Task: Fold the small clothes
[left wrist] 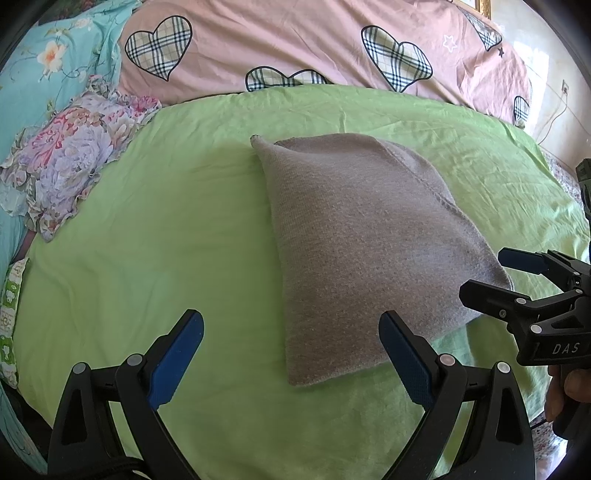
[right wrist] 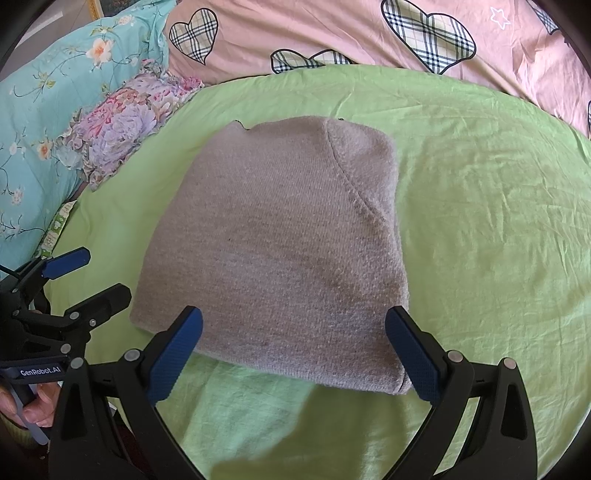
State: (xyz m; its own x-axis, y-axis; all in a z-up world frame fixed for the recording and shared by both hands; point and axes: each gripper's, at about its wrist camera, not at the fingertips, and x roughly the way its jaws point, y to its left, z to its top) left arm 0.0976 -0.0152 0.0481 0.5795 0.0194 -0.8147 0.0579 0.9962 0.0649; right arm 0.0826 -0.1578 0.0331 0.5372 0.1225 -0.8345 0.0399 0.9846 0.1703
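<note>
A grey knitted garment (left wrist: pixel 354 243) (right wrist: pixel 280 243) lies folded into a compact rectangle on the green sheet (left wrist: pixel 166 229) (right wrist: pixel 480 206). My left gripper (left wrist: pixel 291 354) stands open near the garment's front left corner, nothing between its blue pads (left wrist: pixel 177 362). My right gripper (right wrist: pixel 293 350) is open too, its fingers straddling the garment's near edge without closing on it. In the left wrist view the right gripper (left wrist: pixel 491 275) appears at the garment's right corner; in the right wrist view the left gripper (right wrist: pixel 92 275) sits just left of the garment.
A pink quilt with plaid hearts (left wrist: pixel 314 48) (right wrist: pixel 369 33) lies behind the sheet. A floral frilled cloth (left wrist: pixel 70 162) (right wrist: pixel 125 122) and a turquoise flowered quilt (left wrist: pixel 51 55) (right wrist: pixel 55 92) are at the left. A hand (right wrist: pixel 33 410) holds the left gripper's handle.
</note>
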